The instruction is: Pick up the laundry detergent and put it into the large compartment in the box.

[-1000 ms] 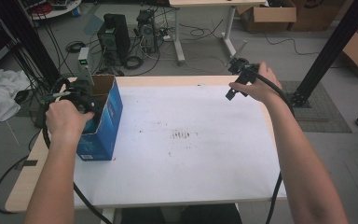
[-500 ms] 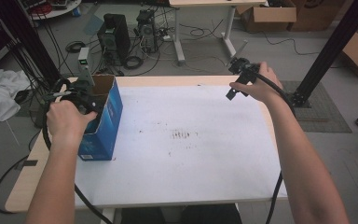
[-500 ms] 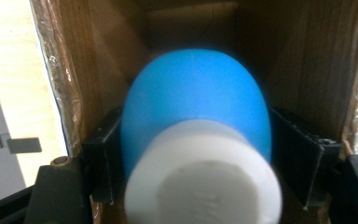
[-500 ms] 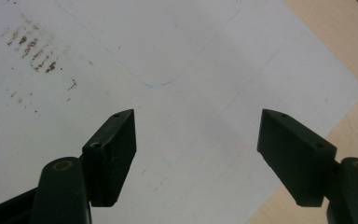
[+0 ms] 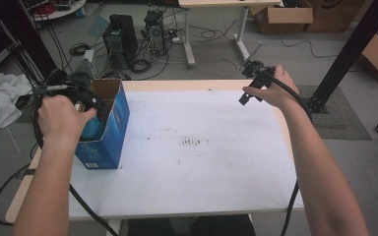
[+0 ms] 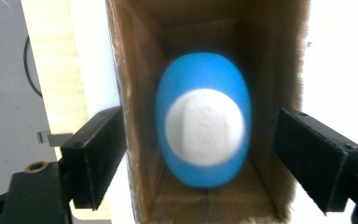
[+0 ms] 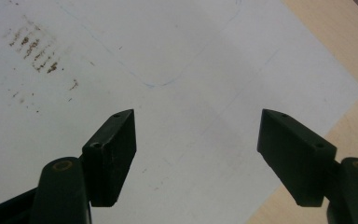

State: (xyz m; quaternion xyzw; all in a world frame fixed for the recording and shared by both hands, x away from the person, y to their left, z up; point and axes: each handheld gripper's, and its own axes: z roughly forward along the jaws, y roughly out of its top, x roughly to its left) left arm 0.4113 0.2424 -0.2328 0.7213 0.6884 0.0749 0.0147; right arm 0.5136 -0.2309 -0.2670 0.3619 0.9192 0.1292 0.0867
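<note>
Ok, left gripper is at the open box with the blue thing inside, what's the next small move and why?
Probably ease the left gripper deeper into the box: its jaws stand wide open, straddling the walls, while the blue-and-white object sits untouched between them.

Blue box (image 5: 109,129), blue-and-white ball (image 6: 203,120), white brown-speckled table (image 5: 192,162)

From above the near edge we look forward and down over the whole table (image 5: 192,162), with the floor beyond at the top. The left gripper view sits close and looks straight down into the open blue box (image 5: 109,129) at the table's left – we see the same box (image 6: 135,116) and the blue ball (image 6: 203,119) inside it. The right gripper view hangs close over the table's far right – its brown stains (image 7: 37,51) match those (image 5: 192,142) at the table's middle.
</note>
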